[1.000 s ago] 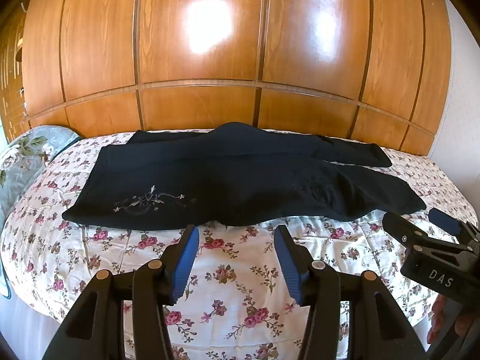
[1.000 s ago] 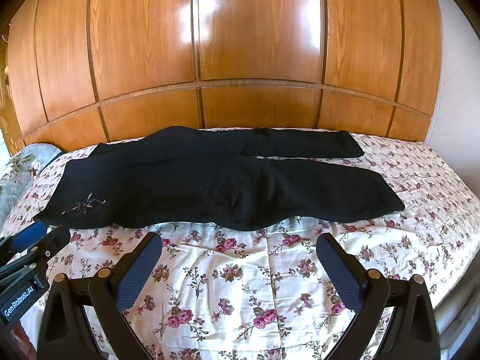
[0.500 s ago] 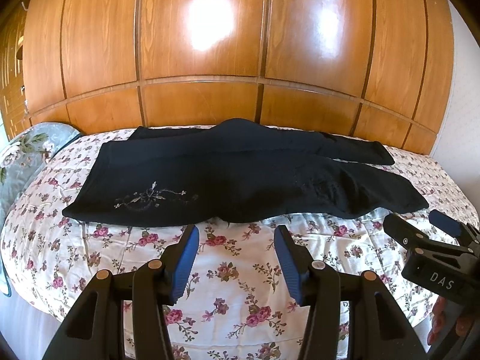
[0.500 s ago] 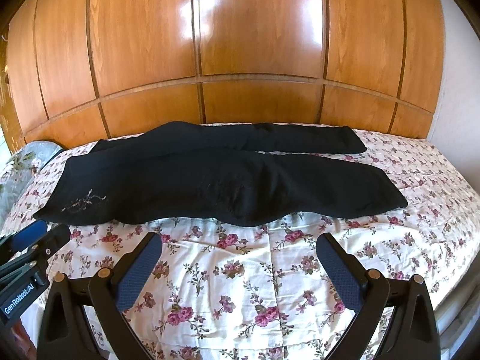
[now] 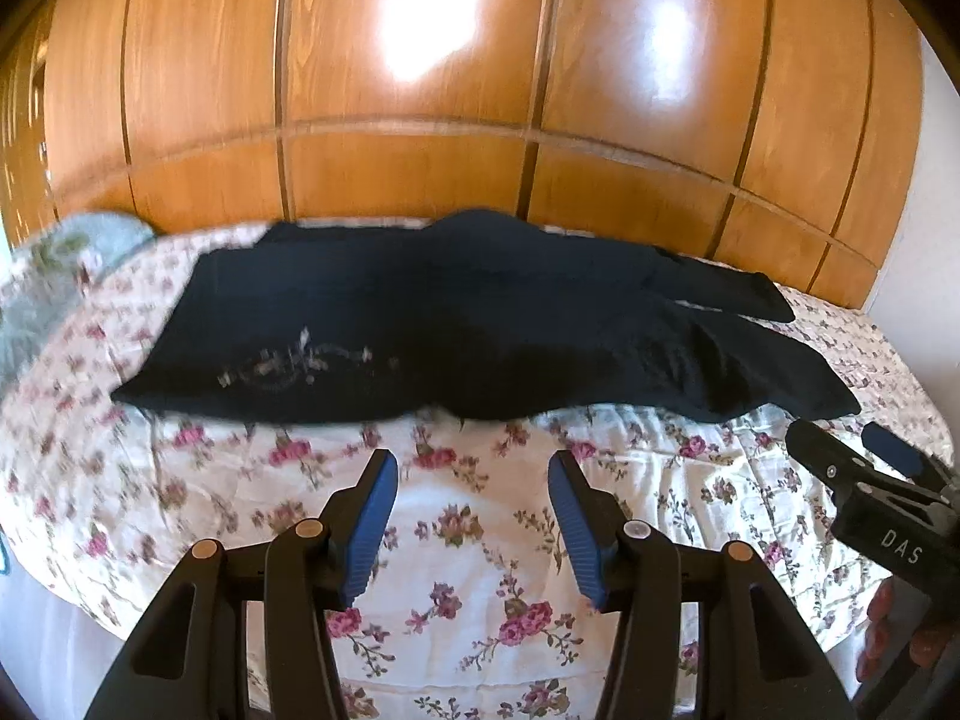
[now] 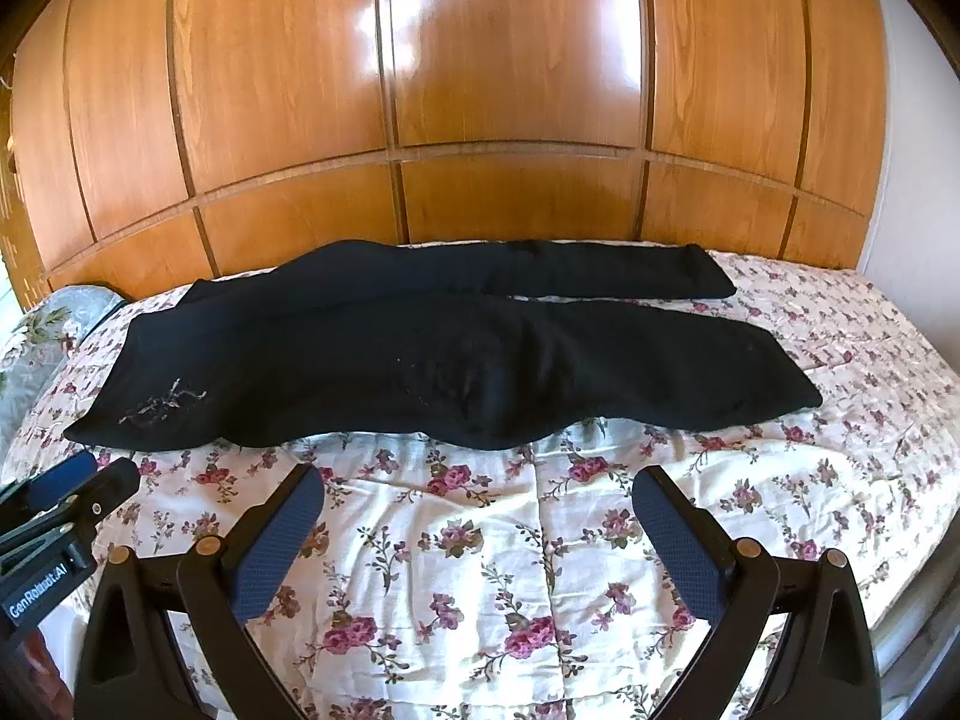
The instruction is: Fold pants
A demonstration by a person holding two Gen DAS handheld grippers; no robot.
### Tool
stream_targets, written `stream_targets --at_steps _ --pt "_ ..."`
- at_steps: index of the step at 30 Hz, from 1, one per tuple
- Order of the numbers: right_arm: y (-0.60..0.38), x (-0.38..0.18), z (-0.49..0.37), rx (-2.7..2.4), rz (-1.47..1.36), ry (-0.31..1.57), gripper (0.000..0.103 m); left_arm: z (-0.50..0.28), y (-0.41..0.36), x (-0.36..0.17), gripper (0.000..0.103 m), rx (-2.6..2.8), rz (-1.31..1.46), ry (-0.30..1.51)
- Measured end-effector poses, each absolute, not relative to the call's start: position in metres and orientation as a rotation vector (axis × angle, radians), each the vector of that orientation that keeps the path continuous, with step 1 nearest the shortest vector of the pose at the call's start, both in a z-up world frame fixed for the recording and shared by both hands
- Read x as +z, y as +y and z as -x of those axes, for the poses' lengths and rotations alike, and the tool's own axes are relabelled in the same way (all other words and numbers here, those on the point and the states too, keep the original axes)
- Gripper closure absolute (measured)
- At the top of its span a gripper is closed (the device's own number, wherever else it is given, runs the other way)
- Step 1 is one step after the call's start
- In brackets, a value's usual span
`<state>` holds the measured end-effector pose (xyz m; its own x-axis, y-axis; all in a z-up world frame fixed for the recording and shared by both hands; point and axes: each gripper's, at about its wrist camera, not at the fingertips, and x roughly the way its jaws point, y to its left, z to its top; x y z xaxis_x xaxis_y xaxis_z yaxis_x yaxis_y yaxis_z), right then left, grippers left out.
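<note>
Black pants (image 5: pixel 456 330) lie flat across a floral bedspread, waist at the left with pale embroidery (image 5: pixel 294 363), legs running right; they also show in the right wrist view (image 6: pixel 444 354). My left gripper (image 5: pixel 473 468) is open and empty, hovering over the bedspread just in front of the pants' near edge. My right gripper (image 6: pixel 478 483) is open wide and empty, also short of the near edge. Each gripper shows at the edge of the other's view: the right gripper (image 5: pixel 858 450) and the left gripper (image 6: pixel 84 480).
The bed (image 6: pixel 540 540) fills the foreground with its near edge below the grippers. A wooden panelled wardrobe (image 6: pixel 480 90) stands close behind the bed. A grey-green floral pillow (image 5: pixel 66 258) lies at the far left. A white wall (image 6: pixel 918 180) is at the right.
Both grippers have drifted slightly toward the pants; the view is a little closer and the left view is blurred by motion. Jaws stay open. The pants have not moved.
</note>
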<state>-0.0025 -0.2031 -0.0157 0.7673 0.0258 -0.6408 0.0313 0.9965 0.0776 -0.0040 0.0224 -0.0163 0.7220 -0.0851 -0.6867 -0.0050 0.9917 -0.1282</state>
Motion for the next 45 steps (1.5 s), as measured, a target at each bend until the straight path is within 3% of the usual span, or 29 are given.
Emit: stream_targets --at_steps 9,22,25,30,36,39,41,43,45 --pt "-0.261 -0.049 -0.013 0.049 -0.397 0.728 0.003 -0.016 0.074 -0.058 0.05 -0.134 0.431 0.86" --pt "-0.398 -0.099 -0.043 -0.061 -0.809 0.686 0.013 -0.042 0.199 -0.093 0.048 -0.018 0.807 0.741" --pt "-0.426 -0.113 -0.048 -0.075 -0.957 0.66 0.022 -0.049 0.222 -0.098 0.048 0.022 0.862 0.696" --pt "-0.442 -0.115 -0.062 -0.081 -0.996 0.624 0.029 -0.065 0.244 -0.104 0.047 0.04 0.88 0.664" --pt "-0.454 -0.123 -0.09 -0.092 -1.004 0.617 0.045 -0.077 0.259 -0.12 0.047 0.012 0.916 0.633" --pt "-0.457 -0.128 -0.098 -0.098 -1.002 0.62 0.062 -0.085 0.259 -0.122 0.047 -0.005 0.911 0.618" --pt "-0.46 -0.133 -0.1 -0.104 -0.995 0.622 0.081 -0.086 0.261 -0.122 0.047 -0.009 0.912 0.602" --pt "-0.465 -0.139 -0.1 -0.095 -1.006 0.611 0.09 -0.089 0.263 -0.123 0.048 0.0 0.913 0.599" --pt "-0.467 -0.141 -0.097 -0.073 -1.011 0.595 0.09 -0.09 0.265 -0.124 0.05 0.013 0.916 0.596"
